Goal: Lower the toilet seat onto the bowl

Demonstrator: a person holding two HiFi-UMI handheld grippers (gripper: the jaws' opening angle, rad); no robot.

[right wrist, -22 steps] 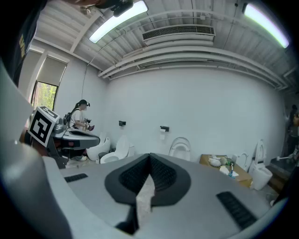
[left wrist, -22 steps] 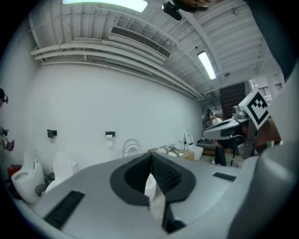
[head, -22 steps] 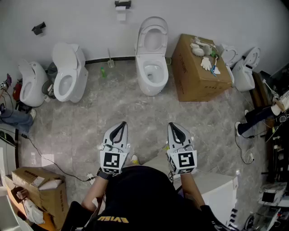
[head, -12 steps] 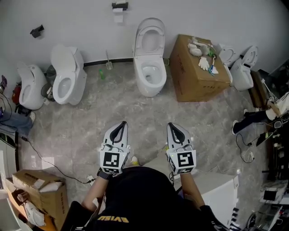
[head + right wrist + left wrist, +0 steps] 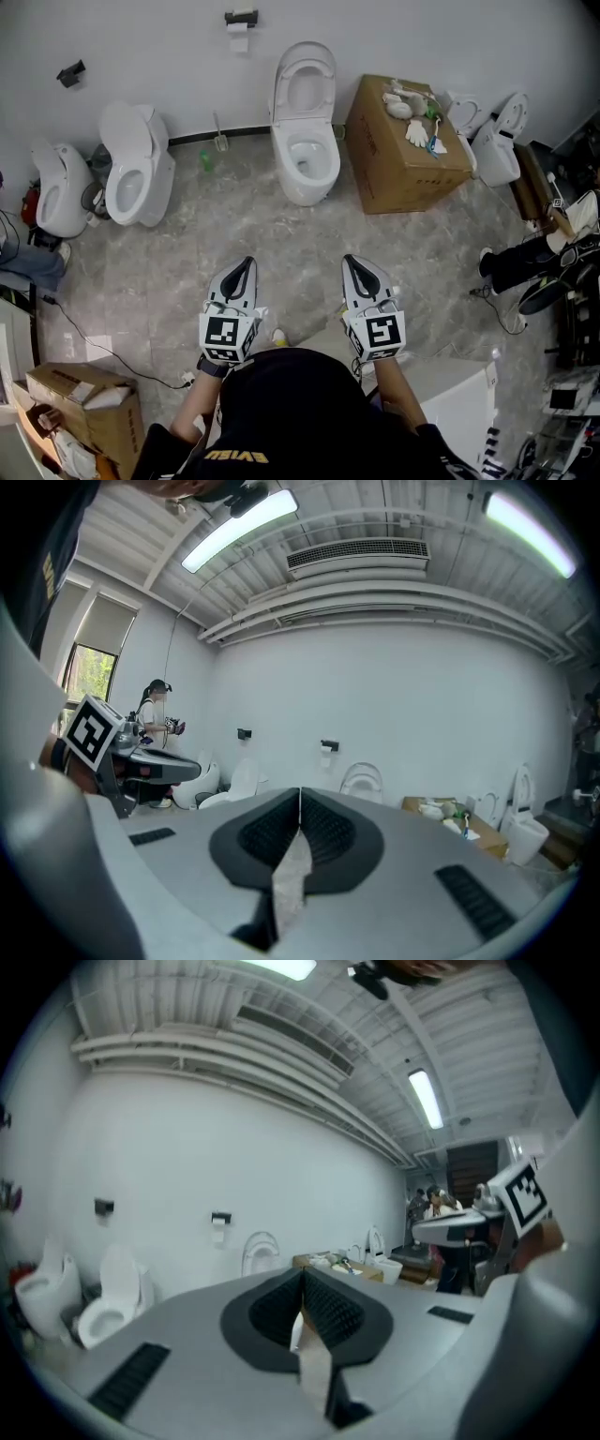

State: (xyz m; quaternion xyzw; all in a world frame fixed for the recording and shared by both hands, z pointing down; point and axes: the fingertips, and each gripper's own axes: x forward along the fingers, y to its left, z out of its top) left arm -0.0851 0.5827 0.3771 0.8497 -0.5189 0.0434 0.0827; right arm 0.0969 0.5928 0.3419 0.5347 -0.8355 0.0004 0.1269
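A white toilet stands against the back wall in the head view, its seat raised upright against the wall. The same raised seat shows small in the left gripper view, and the seat appears again in the right gripper view. My left gripper and right gripper are held side by side, well short of the toilet. Both point toward it with jaws closed together and nothing between them.
A cardboard box with gloves and a brush on top stands right of the toilet. More toilets stand at the left, and another at the right. A toilet-paper holder hangs above. A person's legs show at the right edge.
The view has shifted: the toilet and box sit slightly lower and further left in the head view. Both grippers keep their pose, jaws closed.
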